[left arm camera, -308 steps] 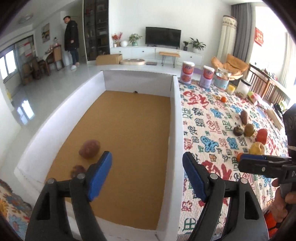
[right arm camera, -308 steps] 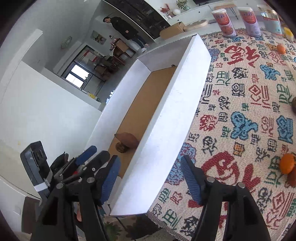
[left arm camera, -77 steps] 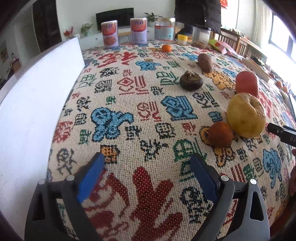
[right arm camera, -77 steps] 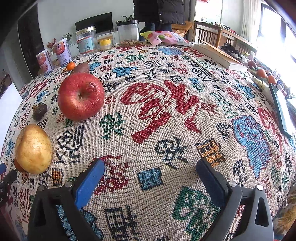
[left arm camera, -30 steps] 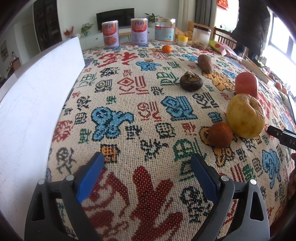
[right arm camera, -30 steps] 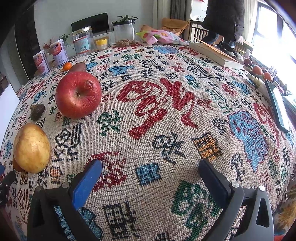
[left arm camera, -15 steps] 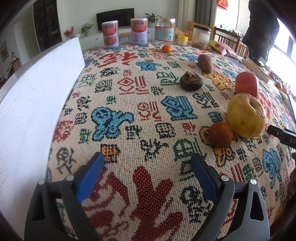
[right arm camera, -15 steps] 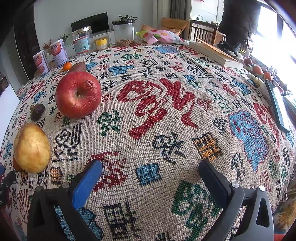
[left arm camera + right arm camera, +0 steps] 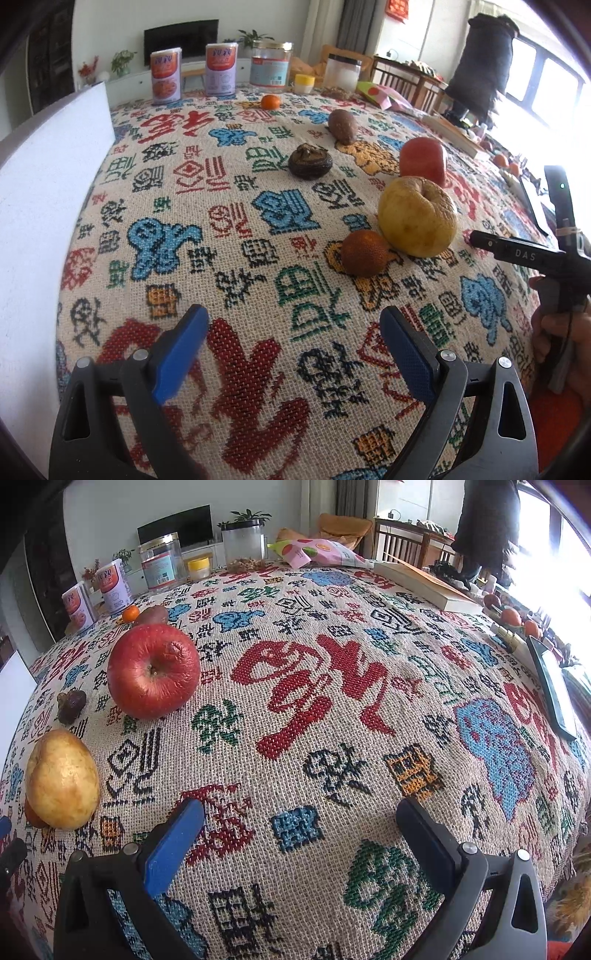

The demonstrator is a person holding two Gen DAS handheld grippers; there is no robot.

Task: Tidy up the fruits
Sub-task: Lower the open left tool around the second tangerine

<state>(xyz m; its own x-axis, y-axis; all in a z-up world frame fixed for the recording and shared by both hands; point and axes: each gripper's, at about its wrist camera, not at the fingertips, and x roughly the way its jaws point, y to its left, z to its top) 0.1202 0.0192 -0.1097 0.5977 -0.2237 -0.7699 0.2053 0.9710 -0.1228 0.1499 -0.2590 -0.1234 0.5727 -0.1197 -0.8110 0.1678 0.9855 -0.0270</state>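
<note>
Fruits lie on the patterned tablecloth (image 9: 229,221): in the left view, orange (image 9: 364,253) touching yellow pear (image 9: 417,216) beyond the wide-open, empty left gripper (image 9: 291,341); in the right view, red apple (image 9: 153,670) far left of the wide-open right gripper (image 9: 299,834).

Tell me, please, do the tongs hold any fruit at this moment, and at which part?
Nothing is held. The left tongs and the right tongs are both open above the tablecloth, with no fruit between their blue pads.
</note>
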